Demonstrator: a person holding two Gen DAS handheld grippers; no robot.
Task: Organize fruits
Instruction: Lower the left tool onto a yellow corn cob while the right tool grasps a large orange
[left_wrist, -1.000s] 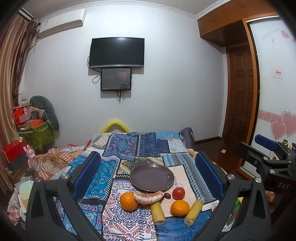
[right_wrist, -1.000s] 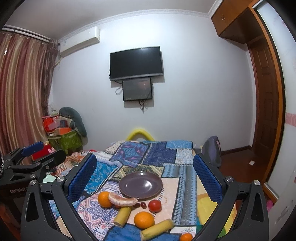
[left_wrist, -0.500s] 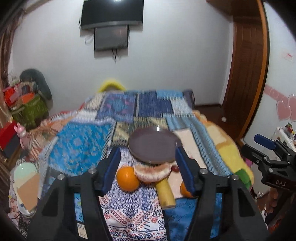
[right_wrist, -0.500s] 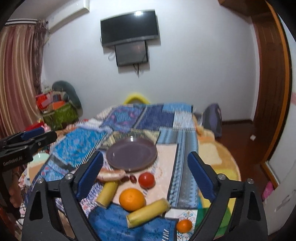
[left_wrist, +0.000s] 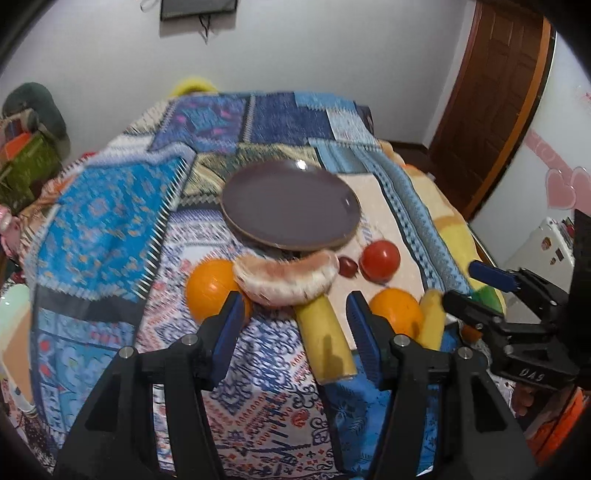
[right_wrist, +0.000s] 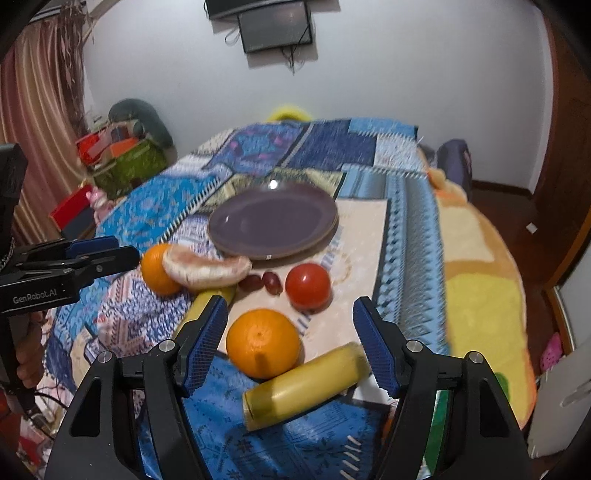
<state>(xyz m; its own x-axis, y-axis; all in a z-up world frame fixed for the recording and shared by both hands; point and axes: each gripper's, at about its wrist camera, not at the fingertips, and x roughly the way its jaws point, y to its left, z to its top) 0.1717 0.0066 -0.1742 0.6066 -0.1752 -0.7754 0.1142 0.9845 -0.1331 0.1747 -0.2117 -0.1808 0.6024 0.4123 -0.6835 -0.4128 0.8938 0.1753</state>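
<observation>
A dark purple plate (left_wrist: 290, 205) (right_wrist: 272, 220) lies on the patchwork bedspread. In front of it lie a peeled pomelo wedge (left_wrist: 286, 278) (right_wrist: 205, 266), two oranges (left_wrist: 207, 290) (right_wrist: 263, 343), a tomato (left_wrist: 380, 256) (right_wrist: 307, 285), two dark grapes (right_wrist: 263, 281) and two yellow banana pieces (left_wrist: 327, 338) (right_wrist: 303, 384). My left gripper (left_wrist: 295, 317) is open and empty, its fingers either side of the near banana piece, just short of the wedge. My right gripper (right_wrist: 290, 332) is open and empty, around the near orange.
The patchwork bedspread (left_wrist: 110, 221) covers the bed. Bags and boxes (right_wrist: 122, 155) stand at the far left by the curtain. A wooden door (left_wrist: 491, 92) is at the right. A small orange fruit (left_wrist: 471, 334) lies at the bed's right edge.
Both grippers have moved down and forward toward the fruits. Their jaws have narrowed but stay open. No fruit has moved.
</observation>
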